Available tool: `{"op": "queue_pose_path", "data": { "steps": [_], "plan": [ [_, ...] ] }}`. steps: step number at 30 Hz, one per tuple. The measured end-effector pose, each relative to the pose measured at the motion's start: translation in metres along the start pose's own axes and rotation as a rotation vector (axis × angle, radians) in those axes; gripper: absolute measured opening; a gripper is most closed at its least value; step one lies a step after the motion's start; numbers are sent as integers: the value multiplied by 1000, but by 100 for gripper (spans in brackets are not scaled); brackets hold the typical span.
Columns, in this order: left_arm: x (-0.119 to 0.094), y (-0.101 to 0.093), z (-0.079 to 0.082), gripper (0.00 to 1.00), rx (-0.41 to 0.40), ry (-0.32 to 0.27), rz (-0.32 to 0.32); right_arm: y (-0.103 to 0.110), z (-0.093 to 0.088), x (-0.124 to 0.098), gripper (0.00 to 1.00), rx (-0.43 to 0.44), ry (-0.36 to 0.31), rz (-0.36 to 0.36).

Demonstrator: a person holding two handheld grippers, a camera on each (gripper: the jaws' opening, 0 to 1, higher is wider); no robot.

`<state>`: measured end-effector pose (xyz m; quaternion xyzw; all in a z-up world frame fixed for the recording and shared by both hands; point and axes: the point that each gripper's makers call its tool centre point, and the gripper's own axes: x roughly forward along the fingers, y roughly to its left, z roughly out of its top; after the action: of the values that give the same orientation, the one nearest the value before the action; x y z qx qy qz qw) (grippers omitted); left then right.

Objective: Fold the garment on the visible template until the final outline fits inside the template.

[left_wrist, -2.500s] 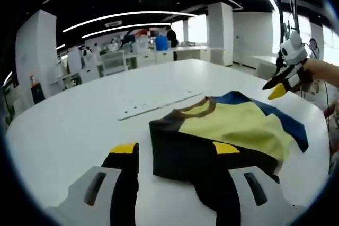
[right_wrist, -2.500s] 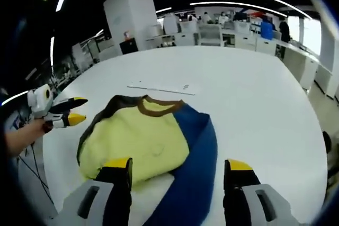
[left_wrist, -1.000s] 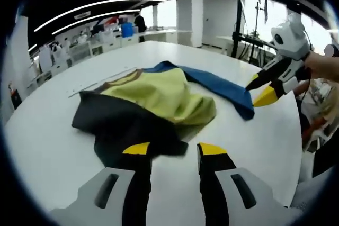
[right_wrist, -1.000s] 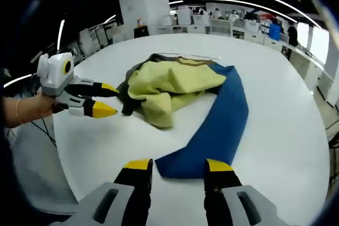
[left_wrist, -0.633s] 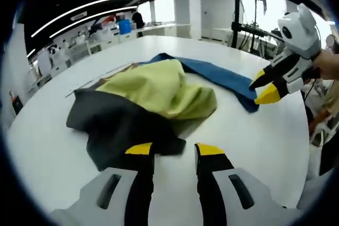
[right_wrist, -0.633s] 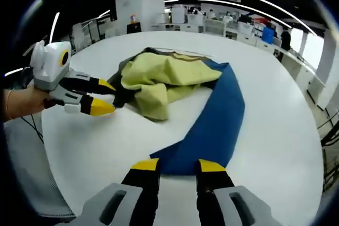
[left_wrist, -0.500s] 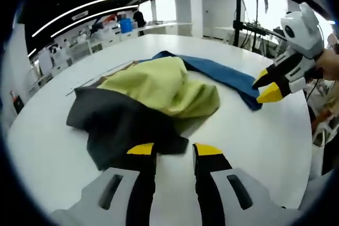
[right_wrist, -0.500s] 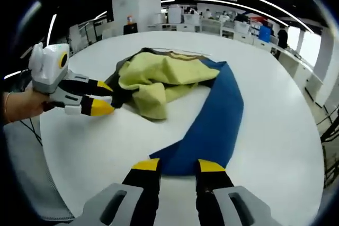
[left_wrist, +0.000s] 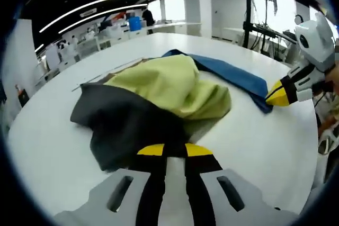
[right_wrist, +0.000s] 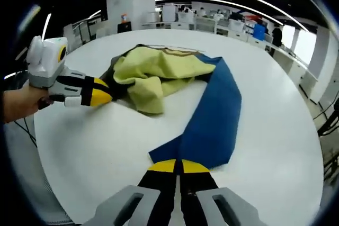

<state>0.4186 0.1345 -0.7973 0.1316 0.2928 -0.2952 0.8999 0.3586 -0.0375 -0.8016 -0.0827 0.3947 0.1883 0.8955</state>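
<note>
The garment point(left_wrist: 159, 96), one bunched piece in yellow-green, black and blue, lies on the white table point(left_wrist: 47, 130) just ahead of both tools, its blue part running as a long strip toward the right gripper point(right_wrist: 177, 166) and its black part toward the left gripper point(left_wrist: 175, 150). Each of the two grippers has its jaws drawn together on the garment's nearest hem, right on blue, left on black. A pale strip point(right_wrist: 177, 51), perhaps the template's edge, shows beyond the garment.

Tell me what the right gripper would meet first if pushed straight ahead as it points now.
The right gripper is shut at the near edge of the garment's blue sleeve, so it would run into that blue cloth at once.
</note>
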Motion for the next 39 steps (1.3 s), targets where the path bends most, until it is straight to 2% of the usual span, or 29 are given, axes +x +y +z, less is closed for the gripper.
{"op": "queue_pose_path", "data": {
  "steps": [5,14,18,25,28,30,39],
  "plan": [
    [0,4,0,4,12,0,24,-1,1,0,0,23,-7,-10],
    [-11,4,0,4,7,-5,10,-2,9,-7,0,40,-41,4],
    [-25,4,11,3,-16,-43,1,-7,15,-15,0,55,-63,-3],
    [-56,14,35,3,-85,-132,4,-13,35,-33,0,61,-122,32],
    [-73,26,46,0,-116,-174,36,-21,46,-42,0,56,-148,29],
    [-87,43,54,0,-164,-219,90,-28,55,-48,0,52,-171,17],
    [-132,96,57,0,-233,-272,225,-61,79,-68,0,12,-200,-37]
  ]
}}
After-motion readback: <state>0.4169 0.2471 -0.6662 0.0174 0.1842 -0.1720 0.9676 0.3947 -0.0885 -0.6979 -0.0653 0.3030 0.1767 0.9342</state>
